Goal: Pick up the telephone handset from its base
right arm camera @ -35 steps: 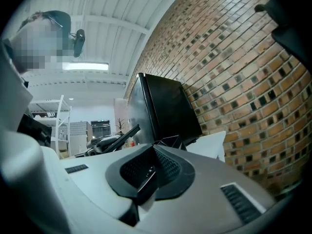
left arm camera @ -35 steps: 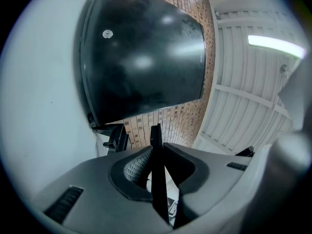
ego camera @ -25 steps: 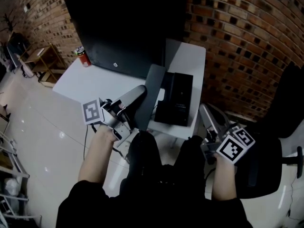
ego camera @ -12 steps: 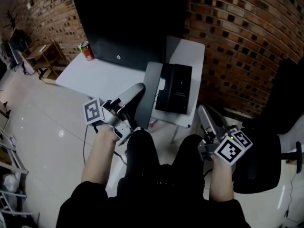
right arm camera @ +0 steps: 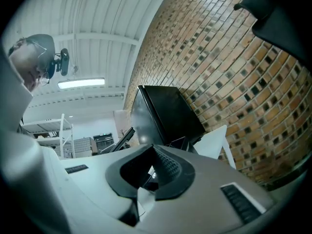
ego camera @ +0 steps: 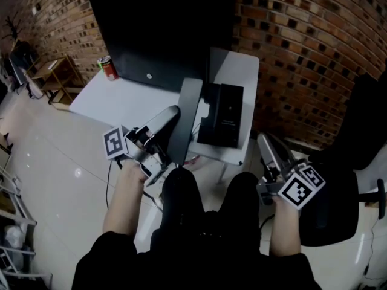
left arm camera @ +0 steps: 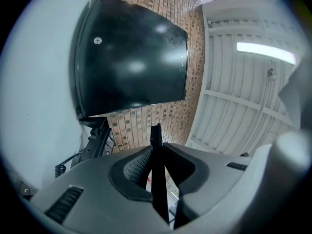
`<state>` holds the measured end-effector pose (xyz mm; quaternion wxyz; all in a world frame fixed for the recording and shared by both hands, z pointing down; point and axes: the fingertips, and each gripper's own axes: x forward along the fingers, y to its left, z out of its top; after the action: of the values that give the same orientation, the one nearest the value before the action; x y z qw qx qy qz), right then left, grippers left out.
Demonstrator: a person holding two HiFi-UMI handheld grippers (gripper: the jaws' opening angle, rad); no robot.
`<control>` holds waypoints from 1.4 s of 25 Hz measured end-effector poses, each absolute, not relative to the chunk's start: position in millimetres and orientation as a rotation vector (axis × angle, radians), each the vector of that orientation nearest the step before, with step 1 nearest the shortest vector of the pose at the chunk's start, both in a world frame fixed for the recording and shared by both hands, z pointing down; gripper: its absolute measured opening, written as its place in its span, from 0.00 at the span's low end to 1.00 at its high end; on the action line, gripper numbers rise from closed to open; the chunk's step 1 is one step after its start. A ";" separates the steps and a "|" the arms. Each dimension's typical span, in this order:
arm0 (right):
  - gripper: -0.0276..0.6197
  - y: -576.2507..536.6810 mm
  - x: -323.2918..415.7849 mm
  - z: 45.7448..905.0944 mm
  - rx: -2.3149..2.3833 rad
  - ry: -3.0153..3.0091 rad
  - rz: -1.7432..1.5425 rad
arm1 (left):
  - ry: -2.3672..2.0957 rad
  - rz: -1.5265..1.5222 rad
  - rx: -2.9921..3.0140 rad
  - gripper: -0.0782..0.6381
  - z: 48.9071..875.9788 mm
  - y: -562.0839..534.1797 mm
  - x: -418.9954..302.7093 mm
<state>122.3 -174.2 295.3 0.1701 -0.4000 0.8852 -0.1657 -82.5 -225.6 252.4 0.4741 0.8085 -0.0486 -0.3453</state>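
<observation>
Overall, the setting: a seated person, dark-trousered legs (ego camera: 181, 210) in the middle of the head view, holds one claw in each hand before two white desks by a brick wall (ego camera: 302, 41).
Telephone: the telephone (ego camera: 222, 115) lies on the smaller desk (ego camera: 239, 71), ahead of the knees and between the lines of the two claws. Handset and base read as one black shape, with neither claw touching it.
Left claw: the left claw (ego camera: 174, 111) points up and forward, short of the telephone. Its jaws are closed on a thin dark strip (left arm camera: 156, 134), seen edge-on, which sticks out past the tips.
Grey slab: a long flat grey slab (ego camera: 188, 98) runs just beside the left claw in the head view, touching it. Whether it is that same strip I cannot tell.
Right claw: the right claw (ego camera: 264, 141) is off the smaller desk's near right corner, apart from the telephone, its jaws together with nothing between them.
Larger desk: the larger desk (ego camera: 121, 104) carries a black monitor (ego camera: 163, 29) and, at its far left, a red can (ego camera: 107, 69).
Chair: a black chair (ego camera: 357, 144) stands at the right.
</observation>
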 end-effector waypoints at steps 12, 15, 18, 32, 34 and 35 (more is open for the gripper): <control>0.06 -174.8 117.3 293.3 -1.036 2.542 -0.496 | -0.115 -0.831 1.985 0.21 256.0 -232.1 -81.3; 0.06 -171.6 116.5 289.5 -0.998 2.547 -0.495 | -0.112 -0.829 1.992 0.21 254.9 -231.9 -80.8; 0.06 -169.8 119.3 283.6 -0.978 2.537 -0.487 | -0.109 -0.824 2.000 0.21 254.6 -231.2 -80.2; 0.05 -165.2 110.6 287.7 -0.914 2.580 -0.475 | -0.130 -0.827 1.999 0.21 259.7 -233.1 -82.3; 0.05 -165.4 111.0 289.1 -0.919 2.576 -0.481 | -0.127 -0.829 1.998 0.21 258.9 -232.1 -82.0; 0.05 -165.3 110.9 290.0 -0.916 2.577 -0.484 | -0.126 -0.832 1.997 0.21 258.6 -231.5 -81.9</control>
<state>110.9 -165.3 290.0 0.1812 -0.3244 0.9124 -0.1715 -81.9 -231.5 258.6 0.4681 0.8144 -0.0513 -0.3392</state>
